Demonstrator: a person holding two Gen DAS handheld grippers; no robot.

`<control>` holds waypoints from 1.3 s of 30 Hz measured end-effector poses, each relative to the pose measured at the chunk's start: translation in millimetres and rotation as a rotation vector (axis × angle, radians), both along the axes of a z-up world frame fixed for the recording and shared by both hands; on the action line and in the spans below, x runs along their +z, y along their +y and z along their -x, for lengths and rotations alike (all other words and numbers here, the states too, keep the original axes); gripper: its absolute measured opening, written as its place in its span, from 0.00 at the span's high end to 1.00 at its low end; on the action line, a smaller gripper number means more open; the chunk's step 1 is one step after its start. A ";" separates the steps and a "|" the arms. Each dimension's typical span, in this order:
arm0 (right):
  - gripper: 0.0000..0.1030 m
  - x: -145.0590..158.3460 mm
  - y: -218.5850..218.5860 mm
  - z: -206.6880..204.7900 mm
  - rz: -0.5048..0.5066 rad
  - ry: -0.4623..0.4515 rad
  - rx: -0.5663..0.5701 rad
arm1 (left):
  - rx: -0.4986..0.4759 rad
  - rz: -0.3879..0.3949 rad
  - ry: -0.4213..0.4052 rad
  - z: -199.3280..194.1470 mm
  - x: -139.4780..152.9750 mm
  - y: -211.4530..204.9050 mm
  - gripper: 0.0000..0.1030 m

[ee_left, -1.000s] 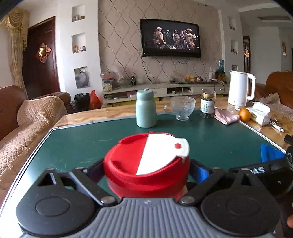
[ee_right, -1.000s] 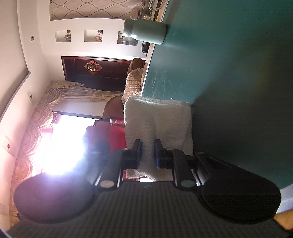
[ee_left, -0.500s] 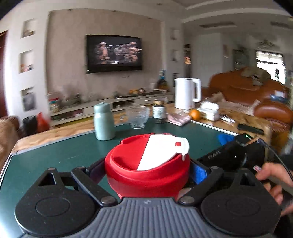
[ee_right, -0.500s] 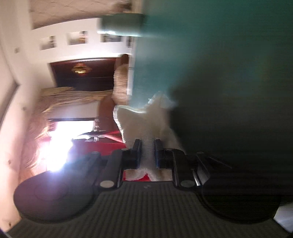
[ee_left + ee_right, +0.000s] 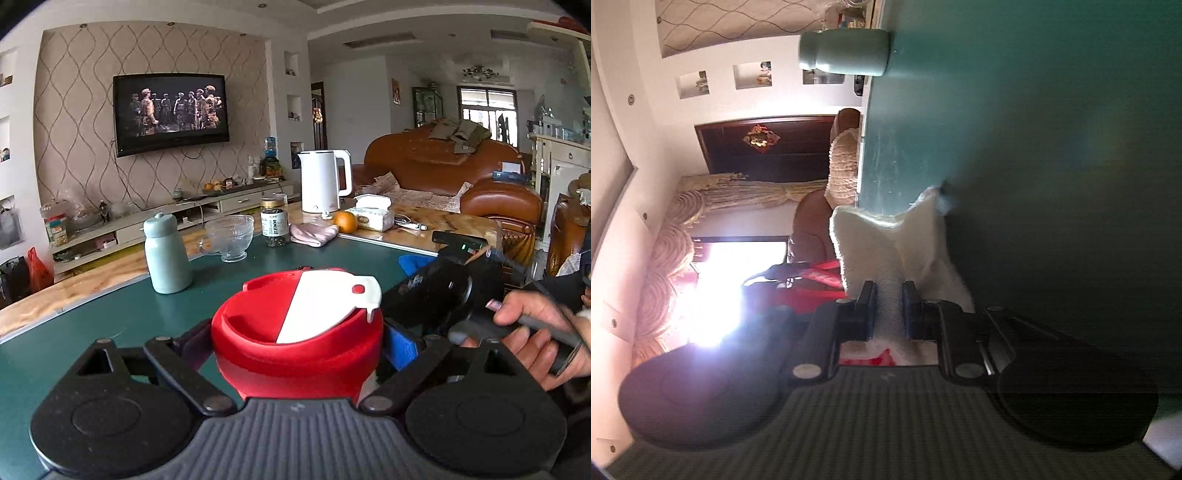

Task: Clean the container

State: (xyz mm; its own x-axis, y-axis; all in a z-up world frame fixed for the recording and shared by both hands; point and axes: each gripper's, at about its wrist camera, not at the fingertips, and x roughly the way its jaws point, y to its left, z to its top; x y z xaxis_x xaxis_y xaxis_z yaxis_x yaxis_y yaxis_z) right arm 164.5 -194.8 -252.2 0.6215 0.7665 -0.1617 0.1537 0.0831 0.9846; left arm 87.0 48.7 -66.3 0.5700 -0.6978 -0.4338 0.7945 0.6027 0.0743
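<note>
Fingers (image 5: pixel 192 343) of the left gripper (image 5: pixel 297 339) clamp one red container (image 5: pixel 295 354) from both sides above the green table (image 5: pixel 110 306). It stands upright, long axis vertical, its half-white flip lid (image 5: pixel 325 302) facing up with the tab toward the right. In the right wrist view, the right gripper (image 5: pixel 889 310) pinches one white cloth (image 5: pixel 886 243); the container (image 5: pixel 812 291) shows red just left of it.

Right tongs (image 5: pixel 889 308) pinch white cloth (image 5: pixel 886 240) — beside green table (image 5: pixel 1034 147).
</note>
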 end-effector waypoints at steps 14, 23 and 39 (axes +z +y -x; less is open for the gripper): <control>0.82 2.3 5.3 -8.8 0.049 0.034 0.006 | -0.021 -0.026 0.007 -1.9 2.0 5.2 0.07; 0.82 4.8 3.6 5.7 0.050 0.017 -0.022 | 0.212 -0.072 0.020 18.1 7.7 -13.0 0.00; 0.82 1.0 -0.7 14.5 0.030 0.006 -0.024 | 0.582 -0.015 0.055 38.9 24.7 -49.6 0.00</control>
State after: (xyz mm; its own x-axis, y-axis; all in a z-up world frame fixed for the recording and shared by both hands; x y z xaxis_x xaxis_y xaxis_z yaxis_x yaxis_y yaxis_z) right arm 150.0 -195.6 -251.2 0.6383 0.7465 -0.1882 0.1620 0.1088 0.9808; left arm 48.2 -0.9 -41.7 0.8339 -0.2704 -0.4811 0.3359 0.9404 0.0536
